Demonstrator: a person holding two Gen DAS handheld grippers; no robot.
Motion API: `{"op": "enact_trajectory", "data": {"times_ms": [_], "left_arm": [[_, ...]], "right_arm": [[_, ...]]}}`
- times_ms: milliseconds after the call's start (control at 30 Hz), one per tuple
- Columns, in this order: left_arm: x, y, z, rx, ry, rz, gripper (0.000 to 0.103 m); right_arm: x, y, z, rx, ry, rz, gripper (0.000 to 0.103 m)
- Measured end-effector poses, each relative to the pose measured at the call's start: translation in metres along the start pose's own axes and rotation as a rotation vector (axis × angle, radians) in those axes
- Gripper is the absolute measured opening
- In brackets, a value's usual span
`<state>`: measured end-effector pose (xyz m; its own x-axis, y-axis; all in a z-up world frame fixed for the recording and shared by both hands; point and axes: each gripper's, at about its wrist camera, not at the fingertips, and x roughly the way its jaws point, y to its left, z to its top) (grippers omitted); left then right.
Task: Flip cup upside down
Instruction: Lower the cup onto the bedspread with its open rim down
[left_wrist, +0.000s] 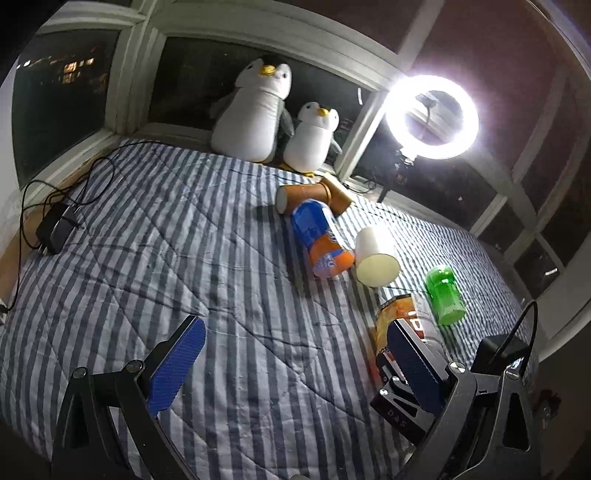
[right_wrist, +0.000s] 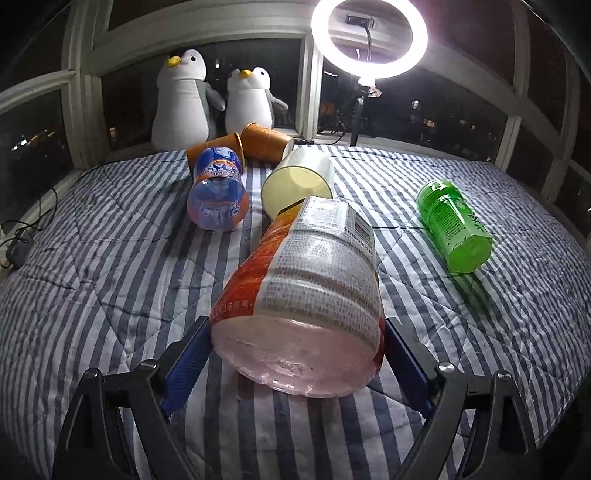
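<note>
A clear cup with an orange and white label (right_wrist: 306, 280) lies on its side on the striped quilt (right_wrist: 110, 258), base toward the camera. My right gripper (right_wrist: 295, 325) is shut on it, one blue finger against each side of the base. In the left wrist view this cup (left_wrist: 395, 317) shows partly behind my left gripper's right finger. My left gripper (left_wrist: 295, 328) hovers open over bare quilt (left_wrist: 184, 240), to the left of the cup, holding nothing.
Lying on their sides beyond it are a white cup (right_wrist: 299, 181), a blue and orange cup (right_wrist: 218, 195), a green cup (right_wrist: 454, 225) and two brown paper cups (right_wrist: 266, 142). Two plush penguins (right_wrist: 184, 107) and a ring light (right_wrist: 369, 37) stand by the window. A charger with cable (left_wrist: 55, 229) lies far left.
</note>
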<state>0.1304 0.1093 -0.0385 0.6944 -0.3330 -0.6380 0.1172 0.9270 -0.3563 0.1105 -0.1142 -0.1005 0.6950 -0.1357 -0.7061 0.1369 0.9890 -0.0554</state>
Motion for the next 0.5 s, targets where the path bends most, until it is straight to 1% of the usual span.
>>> {"op": "enact_trajectory", "data": {"times_ms": [167,300,433,500], "left_arm": [[0.0,-0.017,-0.003,0.04,-0.001,-0.019,0.1],[0.002,-0.022,-0.004,0.037,-0.001,-0.027,0.1],[0.004,-0.026,-0.006,0.045,0.005,-0.035,0.1],[0.004,-0.029,-0.007,0.054,0.006,-0.037,0.1]], "right_arm": [[-0.012,-0.008,0.003,-0.035,-0.001,0.041,0.088],[-0.021,-0.018,0.01,-0.06,0.021,0.107,0.088],[-0.029,-0.029,0.019,-0.066,0.017,0.137,0.088],[-0.028,-0.035,0.025,-0.059,0.036,0.17,0.088]]}}
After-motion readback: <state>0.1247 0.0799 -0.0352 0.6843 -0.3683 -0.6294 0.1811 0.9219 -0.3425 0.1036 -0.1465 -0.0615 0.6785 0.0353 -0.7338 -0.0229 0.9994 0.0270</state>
